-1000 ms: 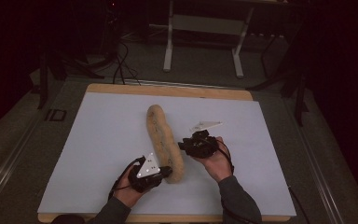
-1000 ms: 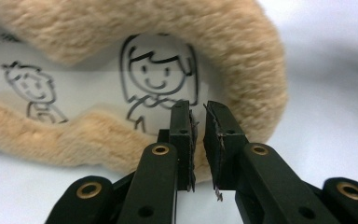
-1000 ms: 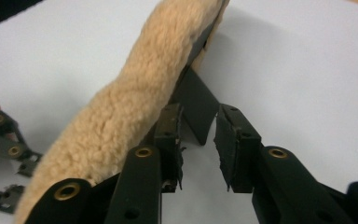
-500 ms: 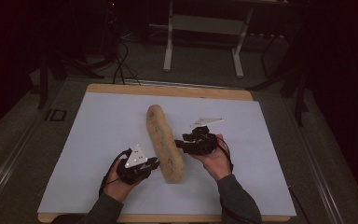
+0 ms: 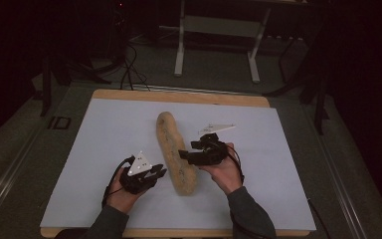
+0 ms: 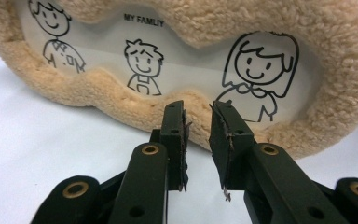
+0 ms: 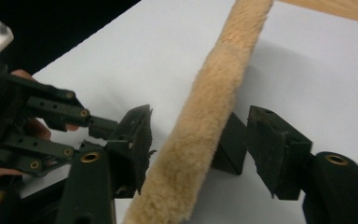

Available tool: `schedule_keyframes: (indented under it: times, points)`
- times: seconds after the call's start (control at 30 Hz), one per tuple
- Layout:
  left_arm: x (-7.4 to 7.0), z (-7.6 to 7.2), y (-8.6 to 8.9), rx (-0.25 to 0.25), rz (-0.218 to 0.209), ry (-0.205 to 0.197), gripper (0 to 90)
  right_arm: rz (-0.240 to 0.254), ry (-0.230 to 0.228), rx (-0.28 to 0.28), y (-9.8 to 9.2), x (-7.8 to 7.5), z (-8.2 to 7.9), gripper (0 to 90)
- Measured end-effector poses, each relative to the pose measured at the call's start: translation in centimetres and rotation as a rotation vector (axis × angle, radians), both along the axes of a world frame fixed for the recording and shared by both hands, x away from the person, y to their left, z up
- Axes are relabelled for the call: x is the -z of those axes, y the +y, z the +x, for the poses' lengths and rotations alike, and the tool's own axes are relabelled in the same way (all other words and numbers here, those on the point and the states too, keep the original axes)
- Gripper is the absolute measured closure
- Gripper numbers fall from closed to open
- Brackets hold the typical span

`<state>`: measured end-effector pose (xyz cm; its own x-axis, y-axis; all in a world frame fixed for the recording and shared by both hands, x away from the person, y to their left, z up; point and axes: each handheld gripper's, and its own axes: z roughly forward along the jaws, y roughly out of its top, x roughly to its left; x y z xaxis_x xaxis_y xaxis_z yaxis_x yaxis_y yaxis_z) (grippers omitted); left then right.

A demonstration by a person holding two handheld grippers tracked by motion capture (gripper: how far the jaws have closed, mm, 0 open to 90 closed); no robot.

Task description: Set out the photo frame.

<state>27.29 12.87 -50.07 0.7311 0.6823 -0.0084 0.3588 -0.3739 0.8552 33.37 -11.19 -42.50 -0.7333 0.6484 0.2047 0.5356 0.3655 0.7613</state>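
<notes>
Plush picture frame lying flat mid-mat, both grips coming off it.

Fleecy tan plush frame (image 5: 175, 153) stretched lengthwise on the white mat (image 5: 288, 149), its clear window printed with 3 cartoon figures and "MY FAMLIY". Left gripper (image 5: 155, 174) just beside the frame's near end, jaws parted a little with nothing between them, pads clear of the fleece, having just been opening. Right gripper (image 5: 185, 154) at the frame's right edge, jaws just spread wide, straddling the fleecy rim (image 7: 200, 135) without pressing on it. Judged from this: laying-down apparently done, frame resting on the mat by its own weight. Left to do: backing both grippers away, perhaps straightening the frame.
</notes>
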Motion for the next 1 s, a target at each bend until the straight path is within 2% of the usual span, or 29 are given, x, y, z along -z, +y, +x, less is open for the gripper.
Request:
schedule_keyframes:
  times: [0.23,0.47,0.67,0.9,1.0]
  points:
    - [-0.2,0.3,0.9,-0.03,-0.015,0.004,75.4,-0.073,0.033,-0.026,1.6,1.3,-0.1,35.6]
    - [-0.3,0.4,1.4,-0.049,-0.018,0.007,75.2,-0.14,0.038,-0.022,2.3,2.2,-0.2,42.7]
    - [-0.4,0.4,1.7,-0.059,-0.021,0.005,75.2,-0.148,0.038,-0.024,2.3,2.4,-0.2,46.7]
    - [-0.4,0.5,2.0,-0.071,-0.027,0.004,75.2,-0.155,0.054,-0.025,2.5,2.7,-0.1,45.7]
    - [-0.5,0.6,2.2,-0.075,-0.03,0.002,75.2,-0.165,0.048,-0.023,2.7,2.8,-0.1,46.5]
